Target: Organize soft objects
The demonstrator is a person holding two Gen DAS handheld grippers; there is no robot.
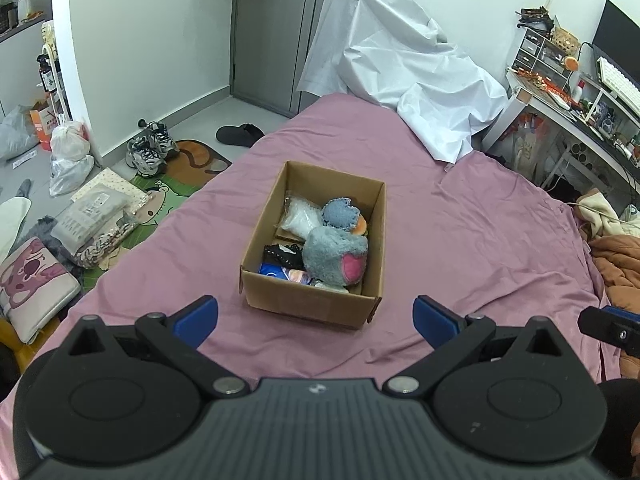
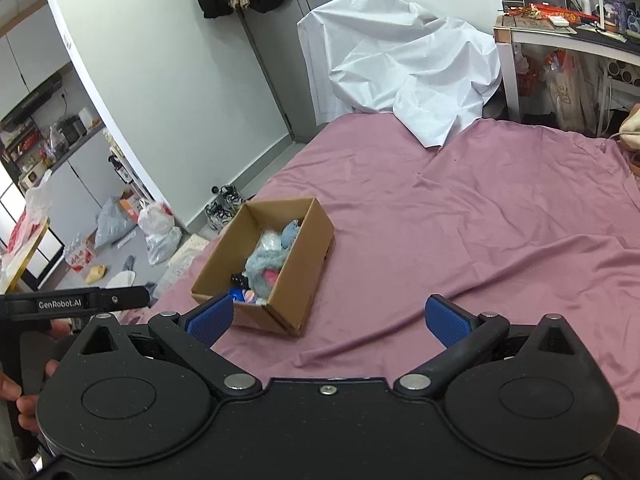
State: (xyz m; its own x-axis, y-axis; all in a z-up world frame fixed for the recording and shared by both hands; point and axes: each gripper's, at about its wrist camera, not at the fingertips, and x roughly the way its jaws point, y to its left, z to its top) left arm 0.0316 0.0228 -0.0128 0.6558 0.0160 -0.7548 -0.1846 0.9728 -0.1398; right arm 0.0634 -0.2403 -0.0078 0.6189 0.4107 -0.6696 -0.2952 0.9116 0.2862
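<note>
An open cardboard box [image 1: 308, 304] sits on the pink bedsheet [image 1: 460, 248]. Inside lie a grey-blue plush toy [image 1: 334, 254] with a pink patch, a blue plush piece [image 1: 340, 213], a clear bag of white stuff [image 1: 298, 216], a black item [image 1: 282, 255] and blue packets [image 1: 276, 270]. My left gripper [image 1: 316, 320] is open and empty, just in front of the box. My right gripper [image 2: 328, 320] is open and empty, with the box [image 2: 296, 280] ahead to its left and the plush [image 2: 262, 264] visible in it.
A white sheet [image 1: 400, 68] drapes over something at the bed's far end. A cluttered desk [image 1: 568, 92] stands at right. Shoes [image 1: 150, 148], bags [image 1: 70, 156] and packages [image 1: 92, 212] lie on the floor left of the bed. An orange blanket [image 1: 620, 264] is at right.
</note>
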